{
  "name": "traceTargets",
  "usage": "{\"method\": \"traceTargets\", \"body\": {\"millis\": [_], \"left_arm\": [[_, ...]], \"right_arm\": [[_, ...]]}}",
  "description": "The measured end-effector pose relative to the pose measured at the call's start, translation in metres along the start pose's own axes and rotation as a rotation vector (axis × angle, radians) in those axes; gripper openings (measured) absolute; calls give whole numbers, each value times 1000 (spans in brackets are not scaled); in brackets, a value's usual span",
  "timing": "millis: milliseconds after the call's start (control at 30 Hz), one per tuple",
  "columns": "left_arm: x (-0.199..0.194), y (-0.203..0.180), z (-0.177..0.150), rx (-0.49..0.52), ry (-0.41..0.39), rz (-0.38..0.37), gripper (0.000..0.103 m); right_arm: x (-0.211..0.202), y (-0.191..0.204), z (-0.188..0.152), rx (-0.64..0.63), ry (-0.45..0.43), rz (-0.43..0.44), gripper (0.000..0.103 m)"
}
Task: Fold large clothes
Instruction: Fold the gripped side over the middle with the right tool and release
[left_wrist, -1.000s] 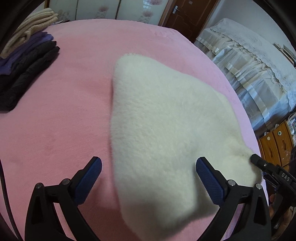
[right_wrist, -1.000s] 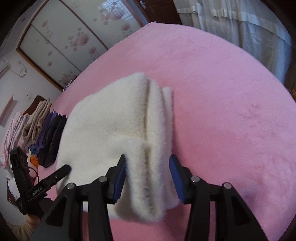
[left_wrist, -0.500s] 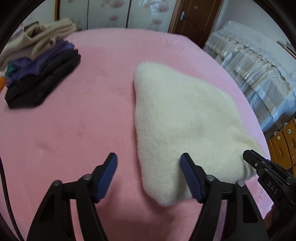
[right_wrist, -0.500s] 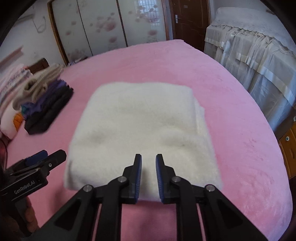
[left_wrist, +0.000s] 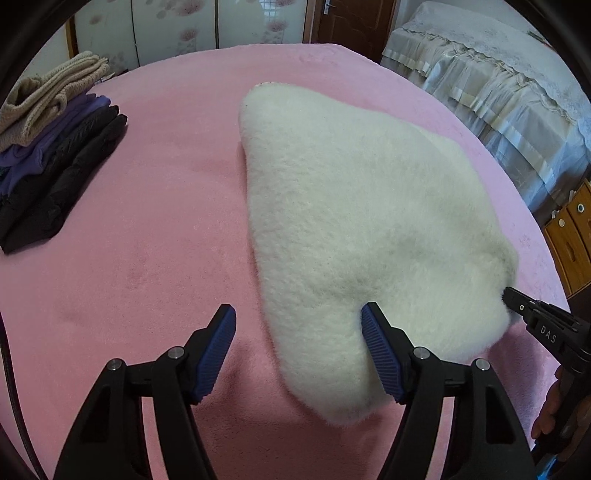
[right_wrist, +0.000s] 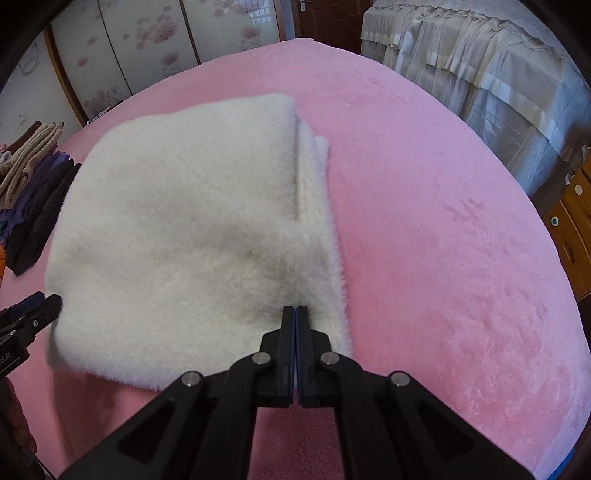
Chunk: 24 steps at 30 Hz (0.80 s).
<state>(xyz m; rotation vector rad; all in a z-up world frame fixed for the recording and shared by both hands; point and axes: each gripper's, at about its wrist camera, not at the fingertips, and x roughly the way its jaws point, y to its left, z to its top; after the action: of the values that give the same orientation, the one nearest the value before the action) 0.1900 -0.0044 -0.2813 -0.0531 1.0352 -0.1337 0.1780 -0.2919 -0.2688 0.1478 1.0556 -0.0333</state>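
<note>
Fluffy cream fleece garment (right_wrist: 192, 229) lies folded on the pink bed (right_wrist: 424, 221); right gripper (right_wrist: 295, 314) fingers pinched fully together at its near edge, left gripper (left_wrist: 297, 339) fingers wide astride a corner; thin pinch may slip, unfolding layers.

The folded cream-white garment (left_wrist: 362, 206) looks like thick, shaggy fleece, matt and fuzzy at its edges. It lies on a pink plush bedspread (left_wrist: 155, 229), soft, short-piled and faintly mottled where the nap is brushed. The left gripper (left_wrist: 297, 349) and the right gripper (right_wrist: 295, 314) have matt black plastic arms, small shiny metal screw heads and ribbed blue rubbery pads (left_wrist: 380, 354). The stack of folded clothes (left_wrist: 55, 155) shows coarse beige knit over smooth purple and black cloth. The brown wooden drawers (right_wrist: 570, 225) look glossy.
</note>
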Motion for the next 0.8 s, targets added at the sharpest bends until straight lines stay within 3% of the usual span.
{"method": "traceTargets", "body": {"millis": [267,333,433,500,667,800], "left_arm": [[-15,6,12,-23,8,-27,71],[-30,6,24,-12,-26,-38,71],[-54,5,48,-2,-119,-57,72],[-57,4,65,3,-152,-66,79],[-34,-3,115,-25,-195,-102,83],[3,-2,150,-73,-148,-126,86]], "right_arm": [[-14,3,12,-33,28,10,0],[-25,6,23,-26,17,15,0],[-51,19,41,-28,-75,72,3],[-56,31,57,-45,-109,108,3],[-30,58,107,-92,-123,181,3],[14,72,145,-135,-74,160,3]]}}
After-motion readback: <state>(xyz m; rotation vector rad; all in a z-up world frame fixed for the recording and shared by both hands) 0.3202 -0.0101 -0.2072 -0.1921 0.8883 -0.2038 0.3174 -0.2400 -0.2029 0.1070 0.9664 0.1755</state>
